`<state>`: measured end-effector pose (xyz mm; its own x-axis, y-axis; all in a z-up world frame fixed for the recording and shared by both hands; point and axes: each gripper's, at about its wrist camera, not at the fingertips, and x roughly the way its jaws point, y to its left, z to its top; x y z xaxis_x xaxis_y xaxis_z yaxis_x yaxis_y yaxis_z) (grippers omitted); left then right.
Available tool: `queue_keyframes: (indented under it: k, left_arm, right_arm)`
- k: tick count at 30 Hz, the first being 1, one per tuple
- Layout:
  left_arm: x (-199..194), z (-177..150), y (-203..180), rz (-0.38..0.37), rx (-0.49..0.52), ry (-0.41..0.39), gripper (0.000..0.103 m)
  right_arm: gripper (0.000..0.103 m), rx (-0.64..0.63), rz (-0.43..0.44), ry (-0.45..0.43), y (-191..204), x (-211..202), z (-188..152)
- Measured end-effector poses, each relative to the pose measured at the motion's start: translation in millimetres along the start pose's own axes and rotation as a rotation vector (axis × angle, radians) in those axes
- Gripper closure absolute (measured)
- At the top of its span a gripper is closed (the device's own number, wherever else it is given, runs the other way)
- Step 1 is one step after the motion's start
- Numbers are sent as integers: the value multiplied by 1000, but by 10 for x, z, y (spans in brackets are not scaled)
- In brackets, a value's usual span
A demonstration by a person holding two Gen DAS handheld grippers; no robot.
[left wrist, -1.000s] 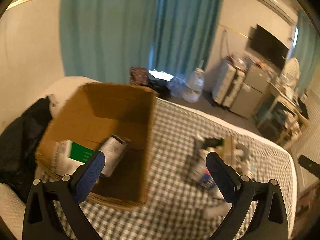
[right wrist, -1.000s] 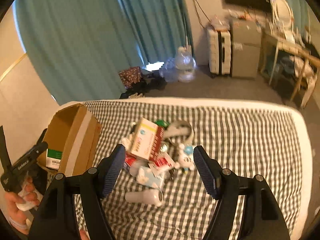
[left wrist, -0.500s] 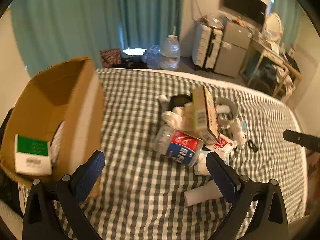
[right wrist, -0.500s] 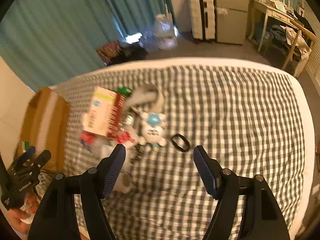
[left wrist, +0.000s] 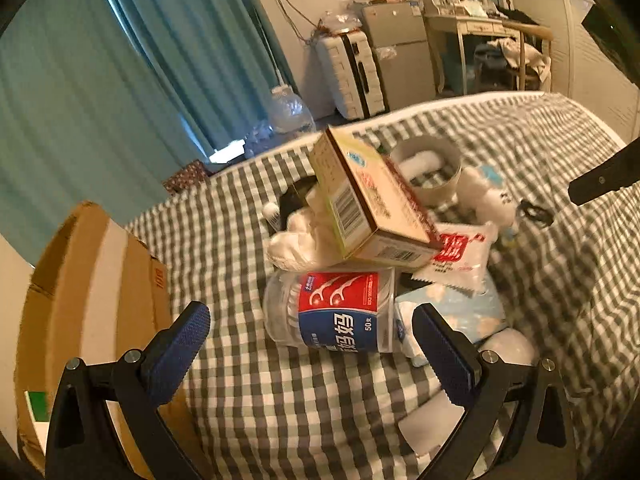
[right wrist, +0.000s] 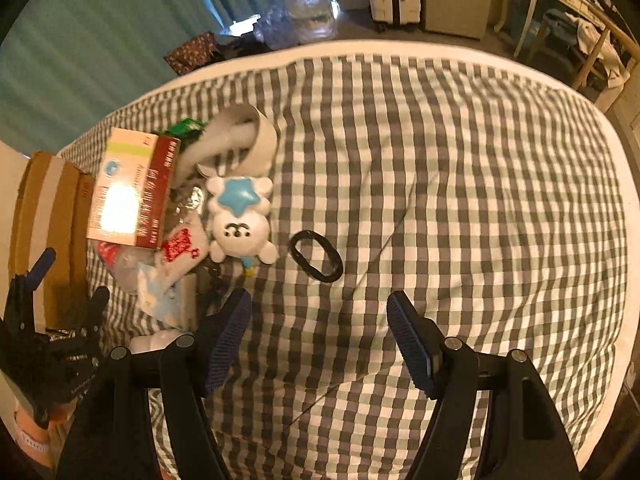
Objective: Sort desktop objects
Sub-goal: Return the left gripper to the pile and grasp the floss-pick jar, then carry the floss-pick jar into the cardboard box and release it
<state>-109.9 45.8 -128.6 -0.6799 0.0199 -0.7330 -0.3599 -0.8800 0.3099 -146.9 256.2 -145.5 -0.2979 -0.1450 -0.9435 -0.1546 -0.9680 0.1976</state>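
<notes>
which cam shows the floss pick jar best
The left wrist view. The floss pick jar lies on its side just ahead of the open jaws, with its red and blue label fully readable. In the right wrist view only a blurred sliver shows, mostly hidden under the medicine box.

black tool frames, blue ribbed pads, silver screws.

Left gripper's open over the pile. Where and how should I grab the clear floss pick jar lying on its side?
Grip the floss pick jar across its round, labelled body, coming down from above with one finger on each side of the cylinder. It lies on its side on the checked cloth, front of the pile; a tilted box rests above it, so lift gently.
</notes>
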Motion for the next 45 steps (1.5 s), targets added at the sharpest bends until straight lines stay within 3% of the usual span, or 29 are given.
queue_keyframes:
  k: [8, 15, 23, 24, 27, 29, 32, 34, 35, 37, 42, 45]
  left_arm:
    - [303, -38, 64, -41, -3, 21, 0]
    - [535, -29, 180, -121, -80, 25, 0]
    - [634, 6, 254, -145, -121, 31, 0]
    - [639, -1, 258, -149, -128, 33, 0]
    - [613, -14, 255, -171, -132, 35, 5]
    - [591, -20, 226, -185, -124, 38, 10]
    - [566, -32, 223, -189, -122, 44, 11]
    - [549, -32, 234, -184, -123, 43, 11]
    - [546, -32, 238, -177, -124, 44, 11]
    - [514, -36, 247, -158, -122, 39, 11]
    - [389, -68, 298, -143, -136, 42, 11]
    - [297, -51, 325, -113, -156, 45, 11]
  right_arm:
    - [33, 1, -27, 52, -24, 321, 106]
    - [33, -19, -39, 89, 18, 549, 156]
    - [31, 9, -56, 109, -7, 736, 195]
    - [29, 3, -63, 111, 4, 760, 192]
    - [7, -52, -28, 115, 102, 840, 183]
    - [6, -115, -68, 126, 191, 897, 150]
    - [14, -140, -113, 112, 248, 881, 117]
    - [41, -131, -135, 98, 229, 837, 118]
    - [48, -130, -136, 87, 220, 790, 116]
    - [79, -161, -158, 75, 238, 761, 104]
    - [96, -143, -125, 74, 199, 698, 69]
    - [98, -131, -133, 62, 194, 588, 31]
